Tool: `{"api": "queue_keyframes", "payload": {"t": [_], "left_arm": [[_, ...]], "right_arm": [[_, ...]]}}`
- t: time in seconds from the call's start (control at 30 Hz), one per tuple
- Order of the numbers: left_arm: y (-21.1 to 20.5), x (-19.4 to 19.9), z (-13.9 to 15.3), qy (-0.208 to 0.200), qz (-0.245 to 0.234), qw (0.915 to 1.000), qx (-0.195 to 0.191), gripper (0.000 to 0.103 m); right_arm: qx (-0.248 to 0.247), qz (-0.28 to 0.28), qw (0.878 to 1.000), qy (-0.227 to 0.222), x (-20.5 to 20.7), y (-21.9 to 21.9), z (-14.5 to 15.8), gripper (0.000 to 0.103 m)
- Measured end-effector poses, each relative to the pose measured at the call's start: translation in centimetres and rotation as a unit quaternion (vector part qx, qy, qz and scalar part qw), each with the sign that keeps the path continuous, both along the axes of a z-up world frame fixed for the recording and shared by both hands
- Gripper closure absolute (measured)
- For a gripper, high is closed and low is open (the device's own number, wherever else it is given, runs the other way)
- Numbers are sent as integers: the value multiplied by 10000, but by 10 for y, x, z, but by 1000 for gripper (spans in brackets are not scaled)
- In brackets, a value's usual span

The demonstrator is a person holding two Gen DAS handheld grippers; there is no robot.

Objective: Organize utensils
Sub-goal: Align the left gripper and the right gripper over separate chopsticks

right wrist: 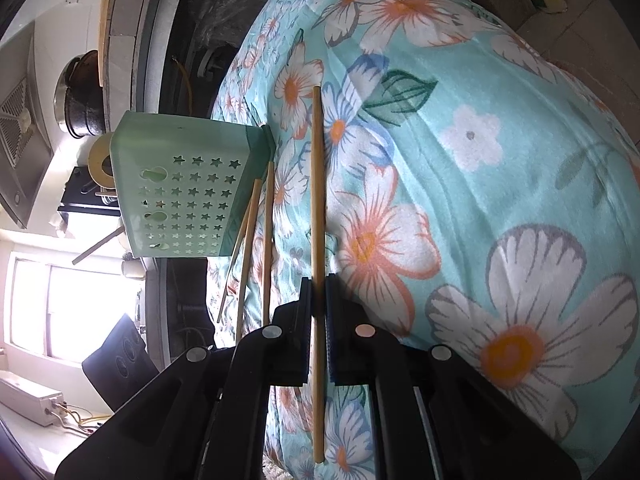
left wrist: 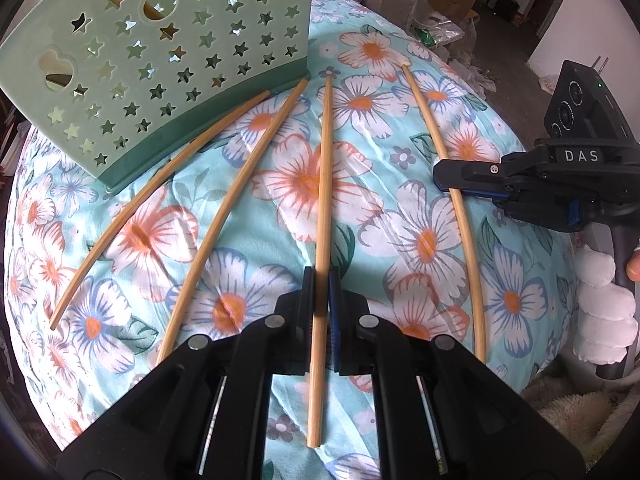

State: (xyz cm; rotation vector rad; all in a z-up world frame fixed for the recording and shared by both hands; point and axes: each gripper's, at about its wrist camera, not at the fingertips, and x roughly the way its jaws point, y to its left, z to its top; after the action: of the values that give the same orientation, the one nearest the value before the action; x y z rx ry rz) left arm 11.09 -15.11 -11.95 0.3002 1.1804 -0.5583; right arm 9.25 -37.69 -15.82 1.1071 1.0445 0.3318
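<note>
Chopsticks: 4 bamboo ones lie fanned on the floral cloth [left wrist: 400, 160], apart from one another. Left gripper [left wrist: 321, 280] is clamped on the third chopstick [left wrist: 322, 184], counted from the left, near its thick end. Right gripper [right wrist: 319, 288] is clamped on the rightmost chopstick [right wrist: 317, 184], seen crossing it in the left wrist view; a white-gloved hand [left wrist: 604, 308] holds its handle. Free pair [left wrist: 224, 208] lies left of these, tips just beside the green star-punched utensil holder [left wrist: 172, 64], which stands at the cloth's far left. Beyond: pot [right wrist: 78, 96], range hood [right wrist: 20, 128], window [right wrist: 60, 304].
</note>
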Motion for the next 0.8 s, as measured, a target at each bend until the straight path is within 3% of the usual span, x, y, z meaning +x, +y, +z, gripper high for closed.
{"api": "queue_keyframes", "payload": {"t": [0.2,0.33,0.8], "left_arm": [[5,4,5,148,-50,9998,-142,96],[10,15,15,201,-105,9984,-524,82],[-22,71,9,156,-456,9962,-719,81]], "right_arm": [[-82,-125,9999,-30,-3,2,1,98],[-165,-171,9997,-27,-3,4,3,98],[-446,-207,9987,103,3,15,8,98]]}}
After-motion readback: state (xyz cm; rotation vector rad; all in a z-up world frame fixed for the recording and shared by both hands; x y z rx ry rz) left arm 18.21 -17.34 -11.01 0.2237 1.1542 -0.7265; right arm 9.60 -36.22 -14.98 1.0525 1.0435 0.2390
